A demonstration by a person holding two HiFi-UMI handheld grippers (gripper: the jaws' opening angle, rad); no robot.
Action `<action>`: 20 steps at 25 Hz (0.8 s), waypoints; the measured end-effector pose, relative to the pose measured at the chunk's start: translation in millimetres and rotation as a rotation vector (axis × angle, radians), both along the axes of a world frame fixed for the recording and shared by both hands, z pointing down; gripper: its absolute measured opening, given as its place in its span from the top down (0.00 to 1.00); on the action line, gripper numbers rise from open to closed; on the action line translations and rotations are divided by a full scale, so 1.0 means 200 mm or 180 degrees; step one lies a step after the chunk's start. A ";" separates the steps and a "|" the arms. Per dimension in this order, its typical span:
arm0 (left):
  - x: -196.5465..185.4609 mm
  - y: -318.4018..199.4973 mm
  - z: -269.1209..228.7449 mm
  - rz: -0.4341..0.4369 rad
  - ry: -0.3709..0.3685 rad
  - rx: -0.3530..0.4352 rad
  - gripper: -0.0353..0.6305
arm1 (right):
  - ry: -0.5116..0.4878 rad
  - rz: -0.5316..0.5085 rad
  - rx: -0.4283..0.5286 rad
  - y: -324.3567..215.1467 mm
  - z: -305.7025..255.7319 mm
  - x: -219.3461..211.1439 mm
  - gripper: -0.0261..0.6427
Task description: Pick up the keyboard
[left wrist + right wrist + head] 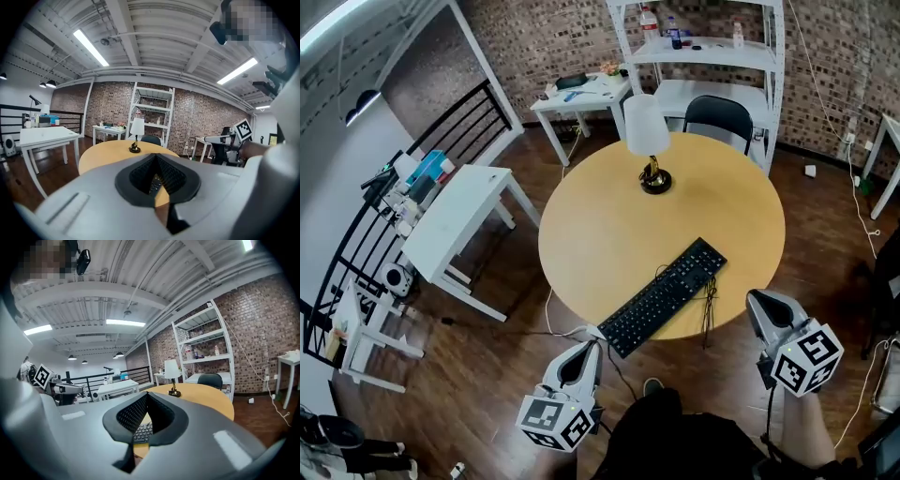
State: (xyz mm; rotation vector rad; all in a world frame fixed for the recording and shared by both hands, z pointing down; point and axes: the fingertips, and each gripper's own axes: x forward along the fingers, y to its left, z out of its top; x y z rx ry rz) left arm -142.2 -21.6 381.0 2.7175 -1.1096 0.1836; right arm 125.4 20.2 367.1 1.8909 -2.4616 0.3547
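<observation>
A black keyboard [664, 295] lies slantwise on the round wooden table [609, 225], its near-left end at the table's front edge. My left gripper [590, 347] hovers just off that edge, beside the keyboard's left end, jaws shut and empty. My right gripper [759, 304] hangs off the table's right front edge, also shut and empty, apart from the keyboard's far end. In the left gripper view the keyboard [153, 183] shows through the notch of the closed left gripper [157, 156]. In the right gripper view the keyboard's keys [142, 432] show below the closed right gripper [146, 395].
A white-shaded lamp [649, 141] stands at the table's far side. The keyboard's cable [709, 309] hangs over the front edge. A dark chair [718, 117] and white shelving [703, 52] stand behind; a white side table [455, 220] and a black railing [459, 127] are at left.
</observation>
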 end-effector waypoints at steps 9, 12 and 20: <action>-0.19 -0.37 -0.02 0.0004 0.0073 0.0001 0.90 | 0.0204 -0.0077 0.0009 -0.38 -0.12 -0.15 0.96; -0.20 -0.42 0.05 -0.0020 0.0138 -0.0137 0.90 | 0.0184 -0.0026 -0.0051 -0.45 -0.08 -0.12 0.96; -0.24 -0.53 0.32 -0.0178 0.0172 -0.0617 0.90 | 0.0142 -0.0109 -0.0222 -0.63 0.02 -0.03 0.96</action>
